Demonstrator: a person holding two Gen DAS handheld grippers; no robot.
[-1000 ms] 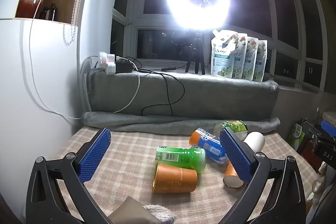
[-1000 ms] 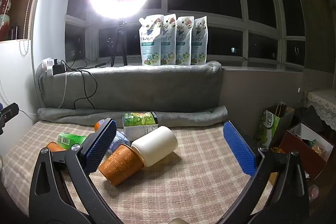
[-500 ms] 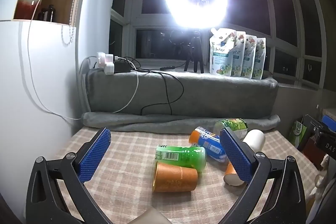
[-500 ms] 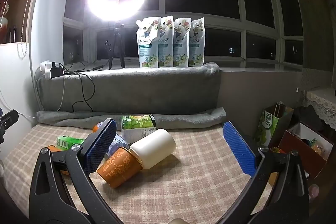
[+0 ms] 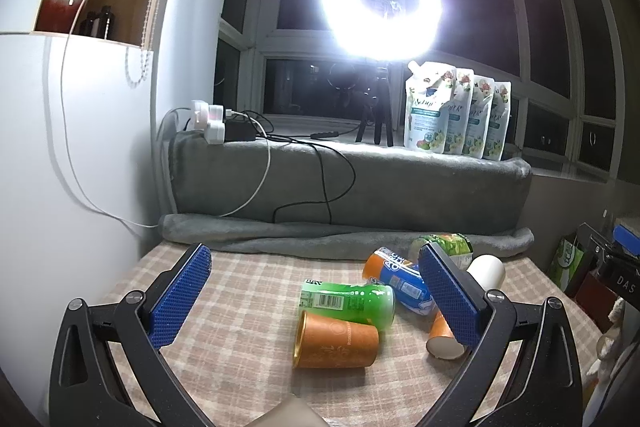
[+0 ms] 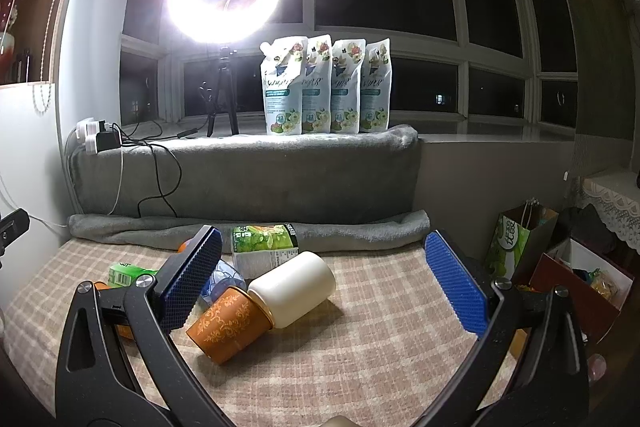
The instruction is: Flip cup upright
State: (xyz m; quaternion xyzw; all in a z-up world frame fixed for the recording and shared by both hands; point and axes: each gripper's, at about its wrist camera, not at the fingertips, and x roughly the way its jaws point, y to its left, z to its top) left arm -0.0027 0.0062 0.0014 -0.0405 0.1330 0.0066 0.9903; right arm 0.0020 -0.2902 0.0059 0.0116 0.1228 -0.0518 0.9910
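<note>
Several cups and bottles lie on their sides on the checked tablecloth (image 5: 240,327). In the left wrist view an orange paper cup (image 5: 336,339) lies nearest, a green bottle (image 5: 348,300) behind it, a blue-orange bottle (image 5: 400,281) and a white cup (image 5: 486,270) further right. My left gripper (image 5: 316,267) is open and empty above them. In the right wrist view an orange patterned cup (image 6: 228,325) and the white cup (image 6: 294,289) lie touching, mouth to mouth. My right gripper (image 6: 322,245) is open and empty, its left finger (image 6: 192,283) in front of the pile.
A green-label carton (image 6: 266,247) lies at the back by a rolled grey blanket (image 6: 360,227). A ring light (image 5: 382,9), refill pouches (image 6: 324,87) and a power strip with cables (image 5: 216,123) are on the sill. Bags and boxes (image 6: 560,267) stand right of the table.
Both grippers have drifted slightly; the scene has shifted a little in each view. Nothing was touched and the cups lie as before.
</note>
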